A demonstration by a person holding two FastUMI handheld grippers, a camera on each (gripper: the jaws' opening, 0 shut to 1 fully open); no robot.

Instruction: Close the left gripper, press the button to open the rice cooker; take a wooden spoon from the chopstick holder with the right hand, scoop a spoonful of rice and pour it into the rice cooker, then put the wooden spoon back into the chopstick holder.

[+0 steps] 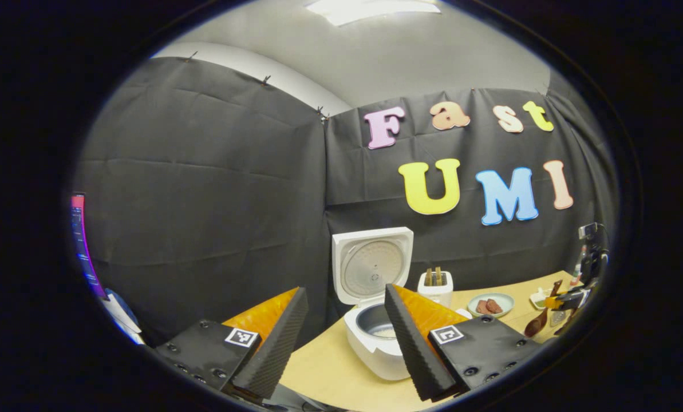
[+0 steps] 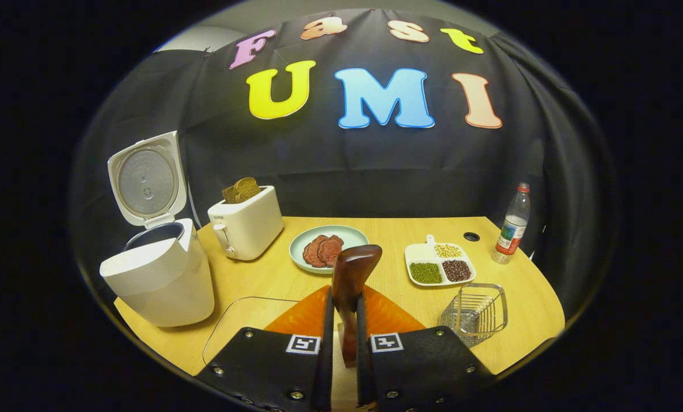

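Observation:
The white rice cooker (image 1: 375, 343) stands open, lid (image 1: 371, 264) tipped up, and pale rice lies in its pot. My left gripper (image 1: 347, 290) hangs open in front of it, nothing between its fingers. My right gripper (image 2: 345, 294) is shut on the handle of the dark wooden spoon (image 2: 354, 269), whose bowl points up and away over the table. The left gripper view has that spoon (image 1: 537, 323) and the right gripper (image 1: 570, 300) far to the right. The cooker (image 2: 161, 274) sits to the right gripper's left. The wire chopstick holder (image 2: 477, 312) lies low to its right.
A white toaster (image 2: 247, 226) with bread stands beside the cooker. On the wooden table (image 2: 387, 229) are a plate of meat slices (image 2: 327, 249), a divided dish of beans (image 2: 439, 264), a water bottle (image 2: 513, 224) and a clear tray (image 2: 244, 326) near the front edge.

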